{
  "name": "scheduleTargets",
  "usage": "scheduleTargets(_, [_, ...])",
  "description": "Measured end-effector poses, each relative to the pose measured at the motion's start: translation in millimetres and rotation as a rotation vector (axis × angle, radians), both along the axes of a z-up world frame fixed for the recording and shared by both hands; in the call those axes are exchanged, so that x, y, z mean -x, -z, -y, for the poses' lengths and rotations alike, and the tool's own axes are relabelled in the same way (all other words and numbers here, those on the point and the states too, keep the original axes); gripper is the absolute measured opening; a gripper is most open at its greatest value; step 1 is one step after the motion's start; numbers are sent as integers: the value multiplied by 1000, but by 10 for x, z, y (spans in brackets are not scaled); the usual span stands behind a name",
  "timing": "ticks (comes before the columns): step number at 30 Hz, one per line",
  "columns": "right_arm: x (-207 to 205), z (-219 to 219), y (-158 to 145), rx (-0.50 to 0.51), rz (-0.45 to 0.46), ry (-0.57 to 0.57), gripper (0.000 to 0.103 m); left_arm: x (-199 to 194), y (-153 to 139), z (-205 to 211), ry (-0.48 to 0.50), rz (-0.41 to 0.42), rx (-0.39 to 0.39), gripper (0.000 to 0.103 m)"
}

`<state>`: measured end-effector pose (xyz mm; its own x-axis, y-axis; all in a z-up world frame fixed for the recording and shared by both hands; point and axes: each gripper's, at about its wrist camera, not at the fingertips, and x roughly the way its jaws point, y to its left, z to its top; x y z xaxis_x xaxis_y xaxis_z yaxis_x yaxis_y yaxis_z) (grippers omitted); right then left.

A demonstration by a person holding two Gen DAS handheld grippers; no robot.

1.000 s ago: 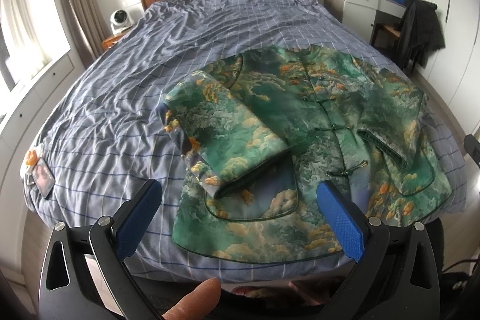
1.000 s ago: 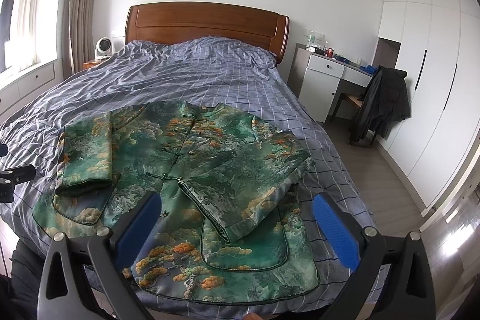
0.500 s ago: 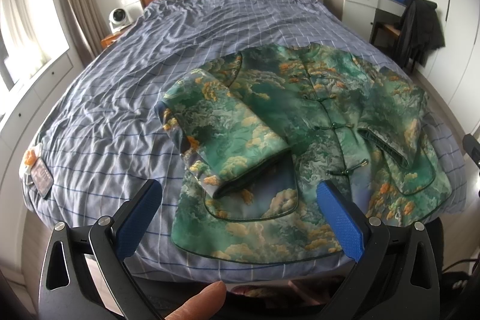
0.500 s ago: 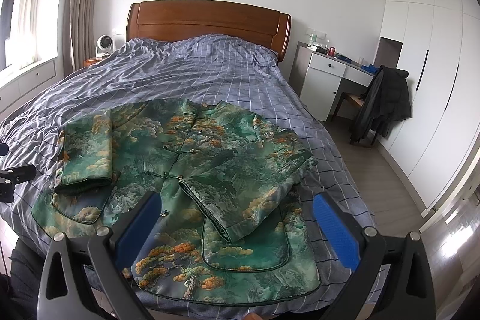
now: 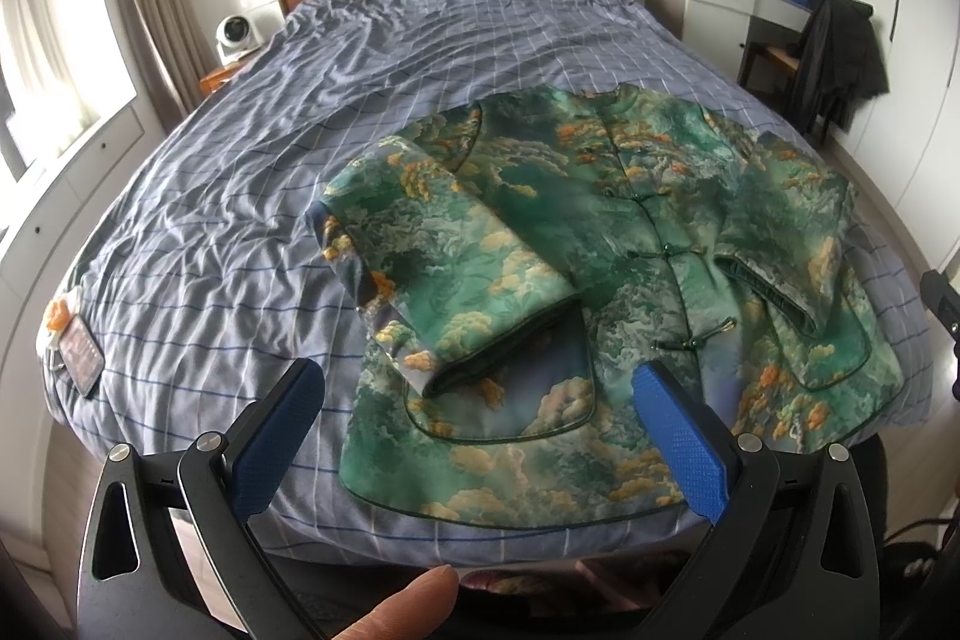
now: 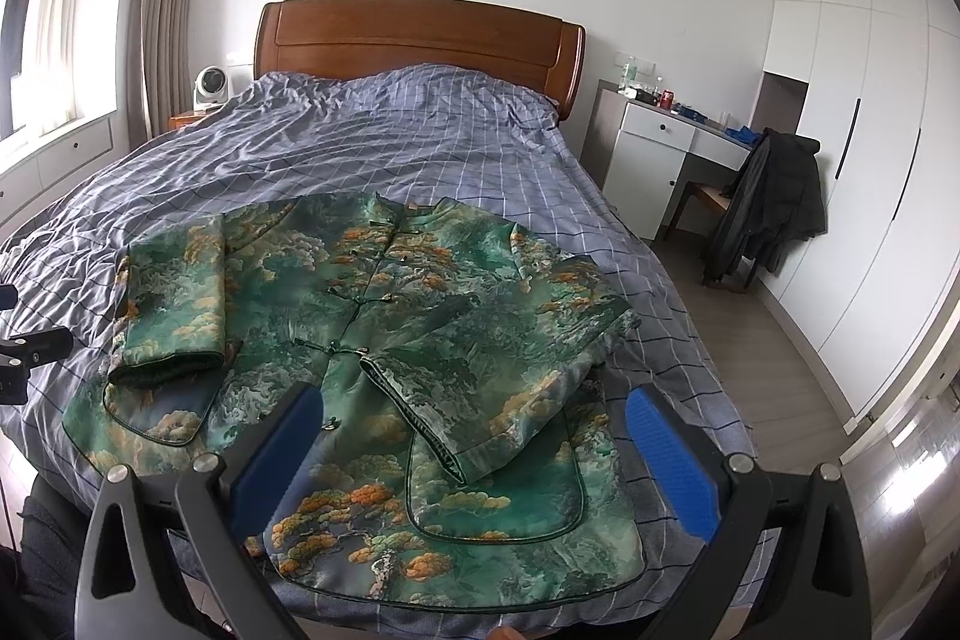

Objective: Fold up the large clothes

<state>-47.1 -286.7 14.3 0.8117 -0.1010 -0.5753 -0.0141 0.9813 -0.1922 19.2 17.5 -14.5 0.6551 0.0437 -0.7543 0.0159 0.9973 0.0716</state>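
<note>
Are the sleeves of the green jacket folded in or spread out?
Folded in: both sleeves lie across the front of the jacket.

checked blue bed, green patterned jacket lying flat, sleeves folded in

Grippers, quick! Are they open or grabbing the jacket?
Left gripper: open, holding nothing, above the green jacket.
Right gripper: open, holding nothing, above the jacket too.

Home bedroom: bed, wooden headboard, wardrobe.
</note>
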Motion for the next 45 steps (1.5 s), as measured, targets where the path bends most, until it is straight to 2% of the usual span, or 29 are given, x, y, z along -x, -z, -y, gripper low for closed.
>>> scheduleTargets(45, [0, 35, -24, 8, 7, 25, 103, -32, 42, 66, 17, -10, 13, 103])
